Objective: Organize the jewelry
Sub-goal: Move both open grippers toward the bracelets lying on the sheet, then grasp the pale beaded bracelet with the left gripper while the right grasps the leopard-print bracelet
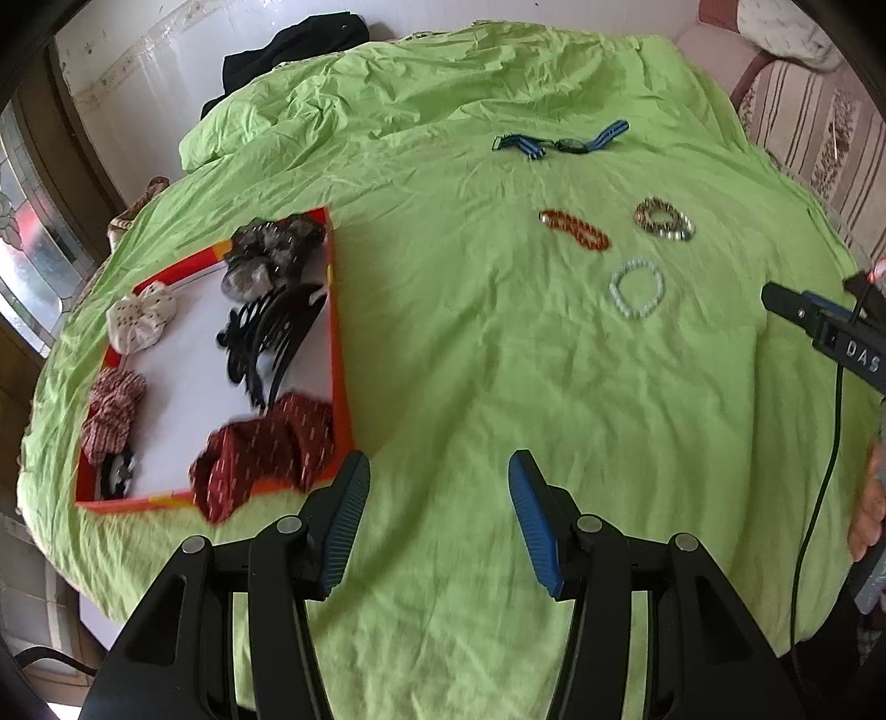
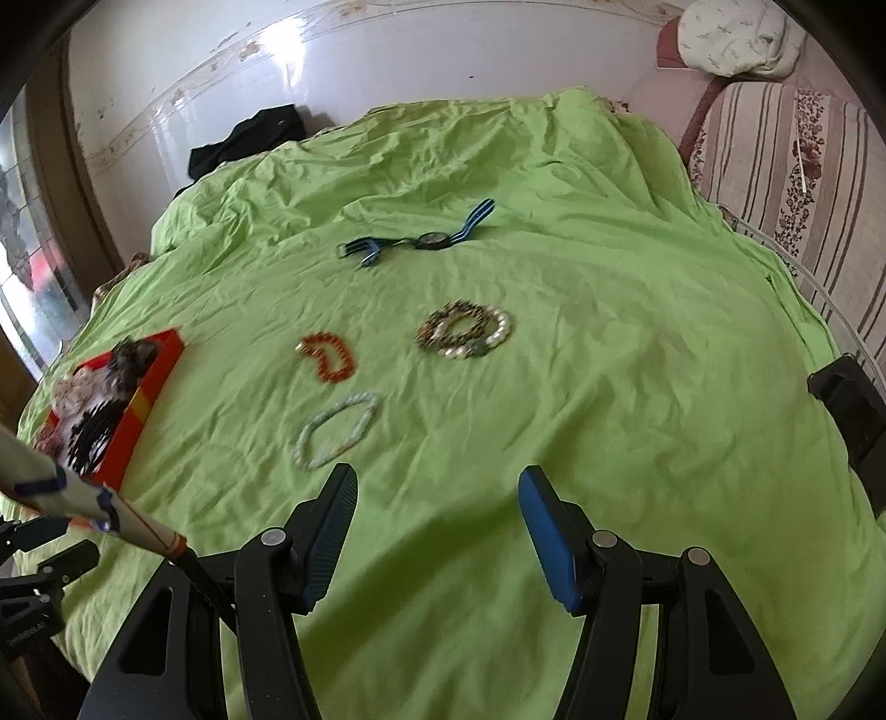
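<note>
Bracelets lie loose ahead of both tongs: a pale bead bracelet [image 2: 338,429] just beyond the spread, empty right gripper [image 2: 437,531], an orange one [image 2: 329,357] and a brown-and-pearl pair [image 2: 465,329] farther, a blue-strapped watch [image 2: 421,235] beyond. Left gripper [image 1: 440,520], also spread and empty, hovers beside the red tray [image 1: 340,310] of hair accessories, probably the collecting spot. Wrinkled green sheet [image 1: 443,360] covers a bed by a tiled wall.

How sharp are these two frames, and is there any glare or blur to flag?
Left wrist view: tray contents motion-smeared, bracelets softer, fisheye bending the green sheet. Right wrist view: pale bracelet and orange bracelet blurred; window glare on the glossy wall.
</note>
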Demonstrator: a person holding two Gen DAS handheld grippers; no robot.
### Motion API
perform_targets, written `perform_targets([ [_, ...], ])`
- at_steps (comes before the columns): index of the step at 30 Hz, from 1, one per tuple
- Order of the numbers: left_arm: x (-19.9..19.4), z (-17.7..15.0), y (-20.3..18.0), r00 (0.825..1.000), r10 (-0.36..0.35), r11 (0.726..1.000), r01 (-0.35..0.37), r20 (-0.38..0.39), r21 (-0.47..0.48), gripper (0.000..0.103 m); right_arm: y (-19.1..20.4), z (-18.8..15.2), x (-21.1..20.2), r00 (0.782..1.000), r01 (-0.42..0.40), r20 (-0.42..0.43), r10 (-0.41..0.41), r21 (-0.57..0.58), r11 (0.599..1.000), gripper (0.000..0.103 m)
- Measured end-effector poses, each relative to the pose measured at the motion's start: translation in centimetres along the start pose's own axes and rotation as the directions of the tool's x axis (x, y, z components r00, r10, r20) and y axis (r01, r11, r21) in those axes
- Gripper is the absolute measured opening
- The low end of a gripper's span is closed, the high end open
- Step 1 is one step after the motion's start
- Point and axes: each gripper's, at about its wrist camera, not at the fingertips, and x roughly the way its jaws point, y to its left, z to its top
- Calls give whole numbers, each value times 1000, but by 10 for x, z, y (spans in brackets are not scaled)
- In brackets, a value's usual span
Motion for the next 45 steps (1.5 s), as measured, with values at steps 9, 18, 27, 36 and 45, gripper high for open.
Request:
perform_targets([
  [9,28,55,-18,991,-133,991,133,11,0,51,-47,41,45,997,-75,2,76,149,986,65],
  [18,93,93,-60,952,-302,953,300,-60,-33,51,-55,77,98,970,-238,8,241,194,952,43],
  [27,131,108,-90,932,-352,936,353,-83,-11,45,-53,91,152,963,-251,-54,264,170,953,41],
  [36,129,106,-99,930,-358,933,360,-81,22,5,-47,88,166,976,-183,-97,194,108,977,13],
  [45,115,101,-93,921,-379,925,380,-90,-13,5,-50,87,165,965,-235,-83,247,133,963,7],
])
